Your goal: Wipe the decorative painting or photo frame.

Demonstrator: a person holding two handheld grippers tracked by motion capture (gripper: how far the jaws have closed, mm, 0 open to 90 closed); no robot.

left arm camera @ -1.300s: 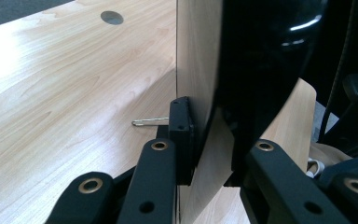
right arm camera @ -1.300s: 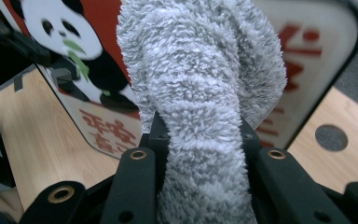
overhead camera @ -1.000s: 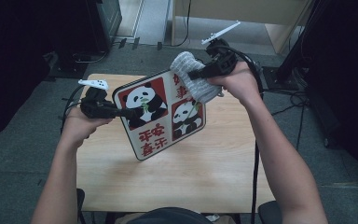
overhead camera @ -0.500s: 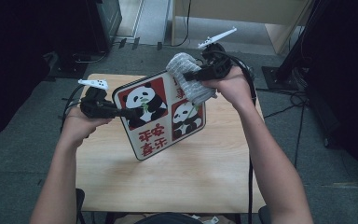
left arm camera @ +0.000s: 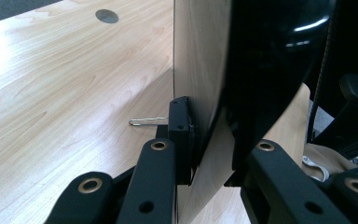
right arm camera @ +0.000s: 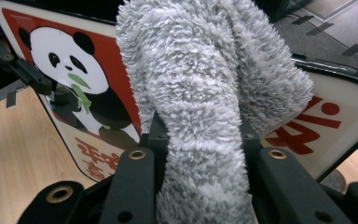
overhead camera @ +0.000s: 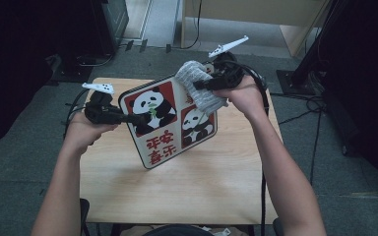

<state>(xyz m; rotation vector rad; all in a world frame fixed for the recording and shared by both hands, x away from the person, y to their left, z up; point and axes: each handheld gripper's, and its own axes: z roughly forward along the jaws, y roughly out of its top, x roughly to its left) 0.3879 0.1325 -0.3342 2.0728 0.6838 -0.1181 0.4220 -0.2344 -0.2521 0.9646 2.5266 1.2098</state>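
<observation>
The left gripper [overhead camera: 128, 118] is clamped on the left edge of the panda board [overhead camera: 170, 123], one jaw on the picture side and one on the back. In the left gripper view the board [left arm camera: 196, 60] stands straight up between the two black jaws, which press on it from both sides. The board leans in the air above the wooden table [overhead camera: 187, 187]; its bottom corner looks close to the tabletop, but it is hard to say if it touches.

The right gripper [overhead camera: 199, 86] is closed tight on a fluffy grey cloth [overhead camera: 197, 86]. In the right gripper view the cloth [right arm camera: 205, 116] bulges up from between the jaws and hides the pads. The cloth rests against the top right part of the board's picture side, just past the right gripper's tips.

There is one board, one cloth and one table. The board shows two pandas, one in a red square near the left gripper and one lower, under the cloth. It also has red letters at the bottom.

The cloth covers the top right square of the board, so what is drawn there can hardly be seen. In the left gripper view the far side of the board is dark and cut off.
</observation>
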